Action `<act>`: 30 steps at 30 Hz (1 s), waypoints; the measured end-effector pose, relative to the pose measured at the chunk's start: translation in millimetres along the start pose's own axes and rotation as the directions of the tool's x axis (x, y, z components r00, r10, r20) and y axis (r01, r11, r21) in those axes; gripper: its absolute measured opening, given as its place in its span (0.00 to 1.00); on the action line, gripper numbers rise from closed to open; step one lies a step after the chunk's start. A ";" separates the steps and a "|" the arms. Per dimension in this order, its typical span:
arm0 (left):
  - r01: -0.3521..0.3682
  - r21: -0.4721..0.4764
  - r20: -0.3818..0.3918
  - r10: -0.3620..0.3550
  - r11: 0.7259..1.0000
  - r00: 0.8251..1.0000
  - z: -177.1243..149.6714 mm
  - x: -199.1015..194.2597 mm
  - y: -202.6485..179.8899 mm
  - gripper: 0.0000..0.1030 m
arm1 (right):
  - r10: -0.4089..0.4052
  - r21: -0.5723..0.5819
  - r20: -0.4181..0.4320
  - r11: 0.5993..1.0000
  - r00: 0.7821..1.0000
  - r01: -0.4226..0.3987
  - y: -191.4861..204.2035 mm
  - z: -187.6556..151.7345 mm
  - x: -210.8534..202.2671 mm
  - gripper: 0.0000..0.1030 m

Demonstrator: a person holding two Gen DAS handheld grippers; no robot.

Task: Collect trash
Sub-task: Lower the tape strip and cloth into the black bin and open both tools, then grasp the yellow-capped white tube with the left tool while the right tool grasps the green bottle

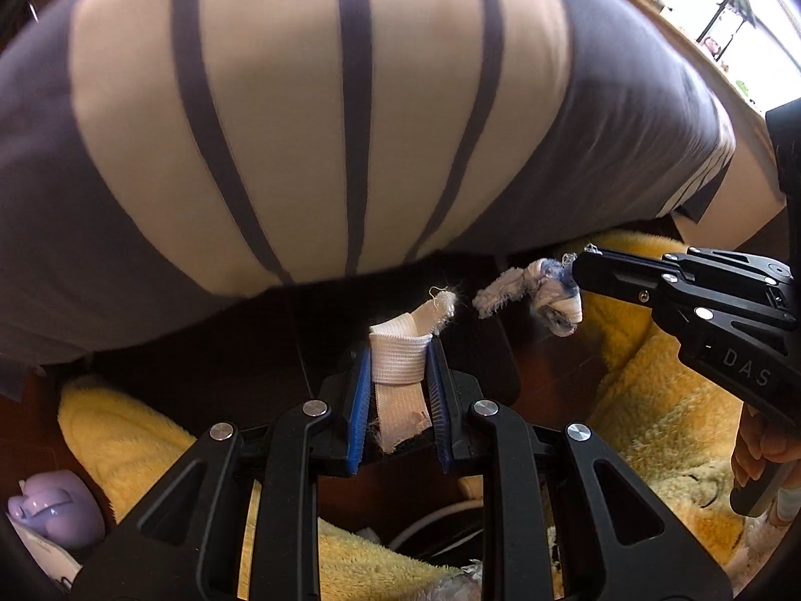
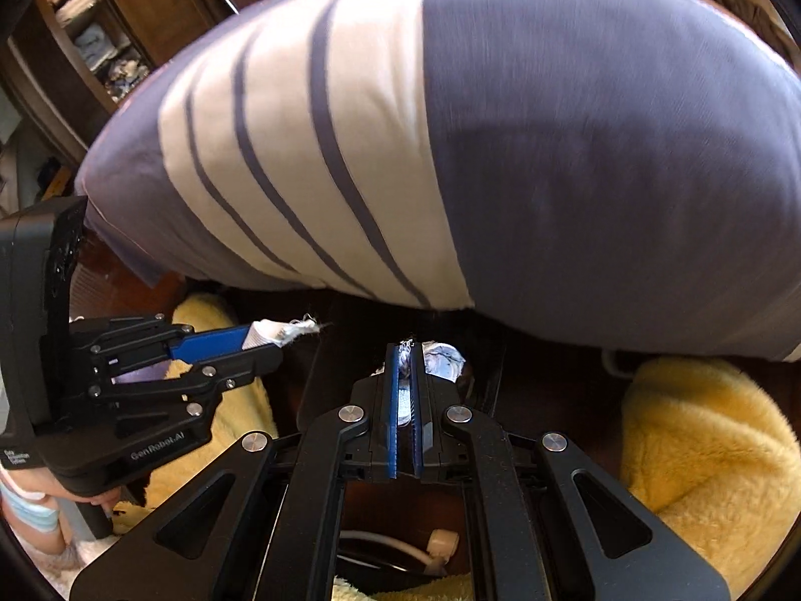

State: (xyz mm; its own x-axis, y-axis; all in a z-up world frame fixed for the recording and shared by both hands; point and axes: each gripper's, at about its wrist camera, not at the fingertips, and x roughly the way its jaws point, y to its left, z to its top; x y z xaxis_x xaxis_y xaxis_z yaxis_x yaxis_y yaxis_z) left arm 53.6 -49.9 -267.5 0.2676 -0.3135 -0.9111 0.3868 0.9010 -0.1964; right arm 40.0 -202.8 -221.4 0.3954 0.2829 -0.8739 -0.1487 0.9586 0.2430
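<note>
Bedding: large striped pillow (image 1: 320,115), cream panel with grey-blue bands, fills the far upper half of both wrist views; motion-blurred, its edges run out of frame on all sides.
Blanket: yellow fleece blanket (image 2: 701,456) lies near, under and to both sides of the grippers; folds partly covered by the black gripper frames.
Floor: dark brown surface between pillow and blanket, in deep shadow; detail hard to make out.
Left gripper (image 1: 398,365): jaws narrowly apart, blue pads pressed on a folded strip of white elastic bandage (image 1: 400,358); frayed beige end sticks out far of the tips, lower end hangs between the fingers toward the camera. Seen side-on at the left of the right wrist view.
Right gripper (image 2: 406,375): jaws fully together, pinching a crumpled white-and-blue rag (image 2: 443,360); only a lump shows right of the tips here. In the left wrist view the rag dangles off the tip, frayed end pointing left, near the bandage end but apart.
Person: fingers (image 1: 756,445) around the right handle, cut off at the frame edge.
Cable: white cord with plug (image 2: 440,546) below the right gripper, mostly hidden by the frame.
Lilac object (image 1: 50,511): near left corner, rounded plastic, cut off; identity unclear.
</note>
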 end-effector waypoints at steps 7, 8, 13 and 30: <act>0.013 -0.007 -0.091 -0.013 1.000 0.996 -2.6 37.2 -2.2 0.20 | 0.012 0.032 -0.073 0.999 0.997 -0.010 -5.4 -3.8 29.9 0.05; 0.015 -0.007 -0.098 -0.015 1.000 0.995 -1.9 40.0 -2.5 0.21 | 0.013 0.036 -0.082 0.999 0.997 -0.010 -5.7 -3.7 33.3 0.05; 0.001 -0.011 -0.112 -0.002 1.000 0.994 -0.8 44.4 -1.0 0.30 | 0.027 0.061 -0.105 0.998 0.994 -0.021 -9.6 2.1 41.3 0.08; -0.096 -0.010 0.069 0.097 0.995 0.993 9.8 -36.6 11.4 0.85 | -0.026 0.114 0.090 0.993 0.996 0.016 -24.4 19.2 -36.4 0.83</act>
State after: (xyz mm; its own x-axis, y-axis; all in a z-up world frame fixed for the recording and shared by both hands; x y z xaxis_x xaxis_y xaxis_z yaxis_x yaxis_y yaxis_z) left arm 56.9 -31.1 -232.8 0.3644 -0.2447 -0.8985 0.3504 0.9300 -0.1112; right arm 46.7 -235.9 -187.4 0.4790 0.2598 -0.8385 -0.0379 0.9604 0.2759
